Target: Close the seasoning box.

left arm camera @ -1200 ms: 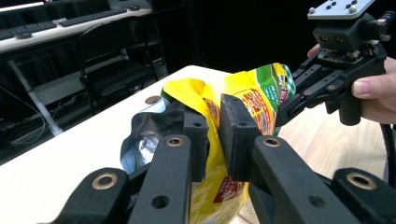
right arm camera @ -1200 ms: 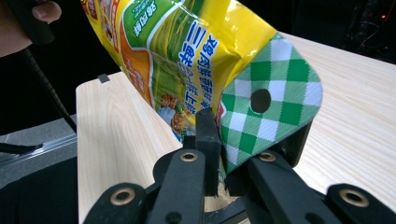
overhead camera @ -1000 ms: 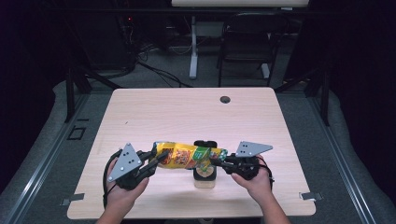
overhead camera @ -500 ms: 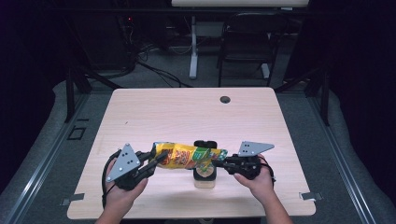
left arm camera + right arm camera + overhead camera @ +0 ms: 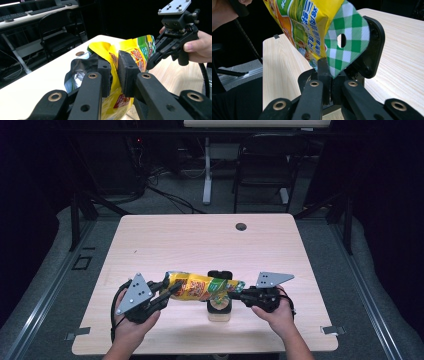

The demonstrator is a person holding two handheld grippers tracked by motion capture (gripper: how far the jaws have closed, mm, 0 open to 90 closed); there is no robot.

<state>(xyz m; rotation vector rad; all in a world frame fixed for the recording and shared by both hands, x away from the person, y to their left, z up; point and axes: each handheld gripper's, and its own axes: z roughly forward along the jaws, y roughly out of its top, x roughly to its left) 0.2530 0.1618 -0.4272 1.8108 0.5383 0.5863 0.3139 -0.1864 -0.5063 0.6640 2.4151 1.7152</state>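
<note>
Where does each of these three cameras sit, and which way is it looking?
High view: above the person's side, facing forward and down at the table; both hands and forearms show, with the left gripper and right gripper.
Left gripper view: rides the left gripper, looking along its jaws at the snack bag; the other hand shows.
Right gripper view: rides the right gripper, facing the bag's checked end.
All three share the bag.

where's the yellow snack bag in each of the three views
High view: snack bag near the table's front edge, stretched between both grippers.
Left gripper view: centre, pinched between the near jaws.
Right gripper view: top centre, hanging into the jaws.
Shared landmark: the bag's green checkered end.
</note>
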